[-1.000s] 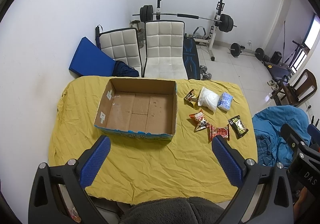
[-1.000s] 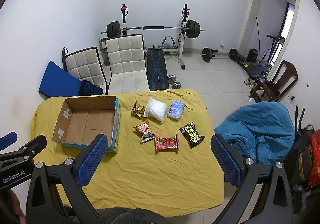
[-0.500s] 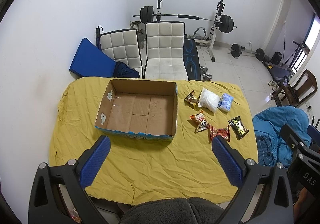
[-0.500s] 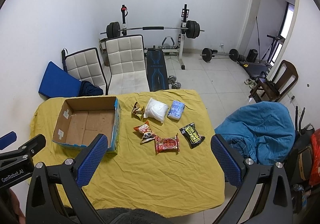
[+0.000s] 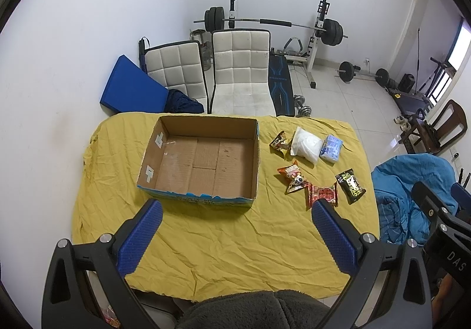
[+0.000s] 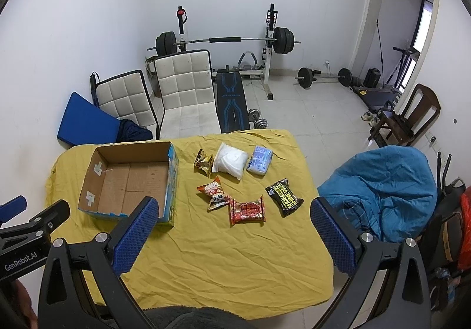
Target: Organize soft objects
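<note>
Because the cardboard box (image 5: 203,164) sits empty on the left of the surface (image 5: 235,246) and the soft packets (image 6: 247,182) lie loose at its right, both the left claw (image 5: 235,237) and the right claw (image 6: 232,237) hover wide over the near edge, holding nothing.

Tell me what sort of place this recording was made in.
Most likely a spare room at home used as a gym: a barbell on a white rack over a black weight bench, loose dumbbells on the tiled floor, and a yellow-clothed table in front.
</note>
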